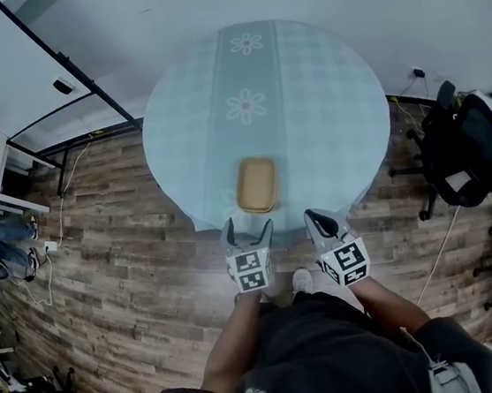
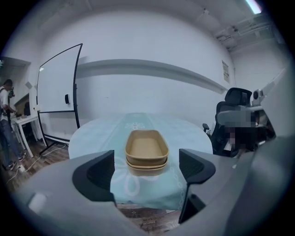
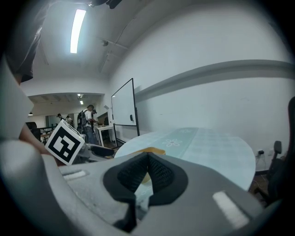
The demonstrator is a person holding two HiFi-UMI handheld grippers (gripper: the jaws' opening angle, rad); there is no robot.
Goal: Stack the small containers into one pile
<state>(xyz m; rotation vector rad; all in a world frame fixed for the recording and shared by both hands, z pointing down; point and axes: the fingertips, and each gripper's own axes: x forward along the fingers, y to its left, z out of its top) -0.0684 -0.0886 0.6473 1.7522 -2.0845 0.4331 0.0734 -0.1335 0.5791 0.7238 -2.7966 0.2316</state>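
Head view looks steeply down on a round table (image 1: 324,110) under a pale blue cloth, with a flower-patterned runner (image 1: 248,102) along the middle of the table. No loose container shows anywhere else on the table, so the stacking looks finished.

The pile of containers (image 1: 256,184) sits on the runner, close to the table's near edge. The left gripper view shows it as two tan oblong tubs, one nested in the other, the upper rim riding a little above the lower.

The left gripper (image 1: 248,233) hangs just off the table's near edge, in line with the pile. Its jaws stand wide apart with nothing between the pads, and the pile lies beyond them, untouched. The right gripper (image 1: 323,222) hovers beside it, also off the near edge, with its jaws pressed together on nothing.

The risk, as I judge it, comes from how near the edge the pile sits:
- A careless forward push by the spread left jaws could clip a rim and skew the top tub.
- The same push could shove both tubs along the cloth.
- A jaw snagging the cloth that hangs over the near edge could drag the pile toward the drop.
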